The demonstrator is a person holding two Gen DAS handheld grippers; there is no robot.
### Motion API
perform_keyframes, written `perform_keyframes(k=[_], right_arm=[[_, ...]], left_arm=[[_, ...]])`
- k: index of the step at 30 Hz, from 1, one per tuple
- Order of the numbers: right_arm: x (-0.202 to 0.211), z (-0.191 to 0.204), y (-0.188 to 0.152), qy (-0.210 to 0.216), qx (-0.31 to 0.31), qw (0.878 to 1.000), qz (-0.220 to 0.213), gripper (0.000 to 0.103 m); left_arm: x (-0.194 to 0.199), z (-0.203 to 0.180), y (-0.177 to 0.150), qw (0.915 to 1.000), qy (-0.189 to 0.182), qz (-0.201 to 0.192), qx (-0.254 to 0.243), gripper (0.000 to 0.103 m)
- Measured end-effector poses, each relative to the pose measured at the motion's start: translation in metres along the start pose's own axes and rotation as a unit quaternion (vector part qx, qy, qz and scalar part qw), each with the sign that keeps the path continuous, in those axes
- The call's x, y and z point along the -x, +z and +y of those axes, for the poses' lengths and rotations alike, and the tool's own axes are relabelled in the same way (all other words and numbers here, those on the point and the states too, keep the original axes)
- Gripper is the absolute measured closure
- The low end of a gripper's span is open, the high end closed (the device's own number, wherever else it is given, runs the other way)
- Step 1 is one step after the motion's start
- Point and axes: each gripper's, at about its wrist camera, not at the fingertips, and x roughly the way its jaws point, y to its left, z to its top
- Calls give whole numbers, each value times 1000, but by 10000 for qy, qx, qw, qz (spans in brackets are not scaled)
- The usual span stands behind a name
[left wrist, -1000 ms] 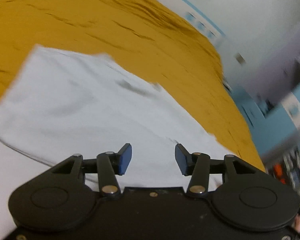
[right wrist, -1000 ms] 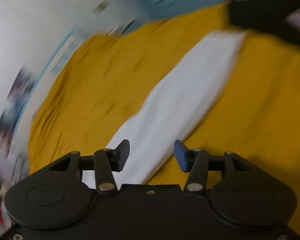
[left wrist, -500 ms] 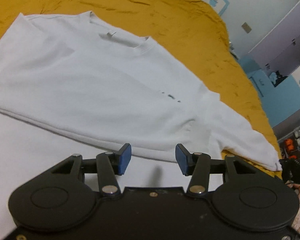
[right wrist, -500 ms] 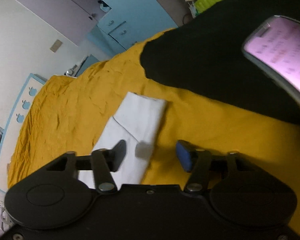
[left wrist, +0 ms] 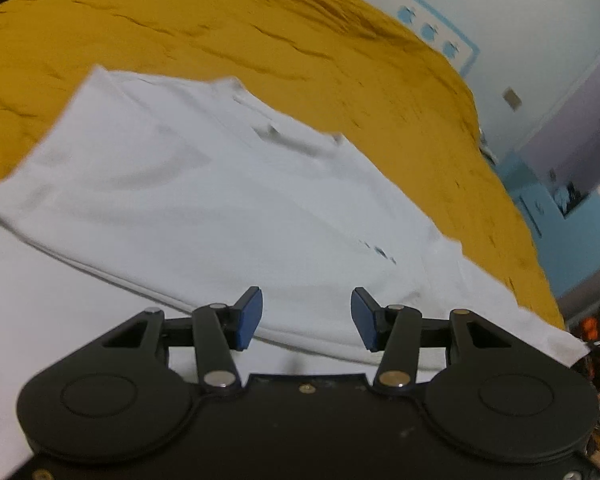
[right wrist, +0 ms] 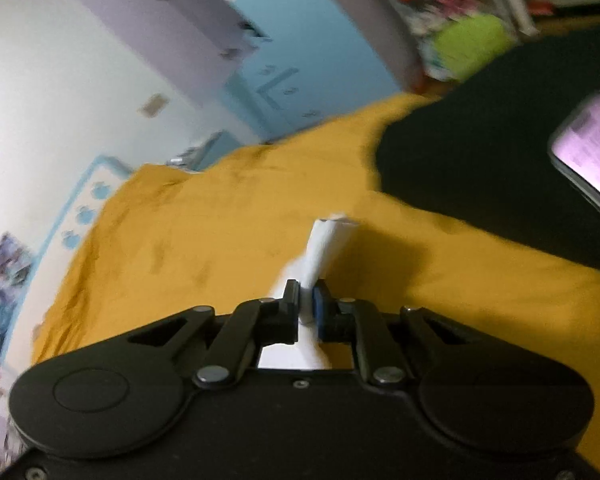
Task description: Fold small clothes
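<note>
Right gripper (right wrist: 308, 304) is pinched on the sleeve (right wrist: 325, 249) of the white shirt (left wrist: 220, 200) spread on the yellow bedspread (left wrist: 260, 28), left gripper (left wrist: 306, 318) hovering open, so next I'd guess that sleeve needs carrying inward.

White shirt (left wrist: 220, 208) cut off at left edge, sleeve (right wrist: 326, 248) partly hidden behind right gripper (right wrist: 307, 304), room blurred.

Matt white cloth shirt (left wrist: 204, 200), creased mustard bedsheet (left wrist: 260, 32)
</note>
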Motion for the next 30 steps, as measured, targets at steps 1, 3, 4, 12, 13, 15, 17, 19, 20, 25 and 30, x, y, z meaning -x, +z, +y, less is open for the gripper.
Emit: perform_keyframes(k=[1, 3, 4, 12, 13, 15, 17, 19, 20, 25, 30], right_arm=[[6, 15, -2, 216, 76, 9997, 18, 95], [24, 59, -13, 760, 328, 9965, 93, 95], [32, 81, -21, 1034, 449, 9935, 156, 95], [99, 264, -156, 3406, 1254, 9251, 1120, 95], [104, 282, -181, 3618, 1287, 9132, 1360, 95], [109, 313, -234, 3923, 1306, 8904, 1903, 95], [110, 335, -290, 3982, 1401, 8723, 2469, 89], [108, 350, -344, 3931, 1616, 8498, 3119, 57], [107, 353, -363, 3776, 1800, 8465, 3295, 46], [103, 333, -367, 3498, 1996, 8482, 3440, 46], [71, 278, -311, 2744, 1966, 8848, 3211, 45]], left_arm=[[6, 9, 2, 9999, 17, -54, 110, 52], [18, 24, 5, 9994, 9, -149, 318, 51], [25, 32, 6, 9989, 16, -201, 415, 51], [72, 92, 5, 9917, 81, -508, 1175, 51], [78, 99, 5, 9907, 115, -563, 1233, 51], [90, 114, 5, 9881, 192, -644, 1381, 51], [98, 128, 6, 9852, 257, -682, 1549, 51], [102, 139, 8, 9830, 313, -700, 1669, 51], [104, 143, 10, 9817, 329, -723, 1728, 51], [100, 153, 17, 9801, 416, -840, 1752, 51], [68, 153, 37, 9795, 393, -748, 1827, 51]])
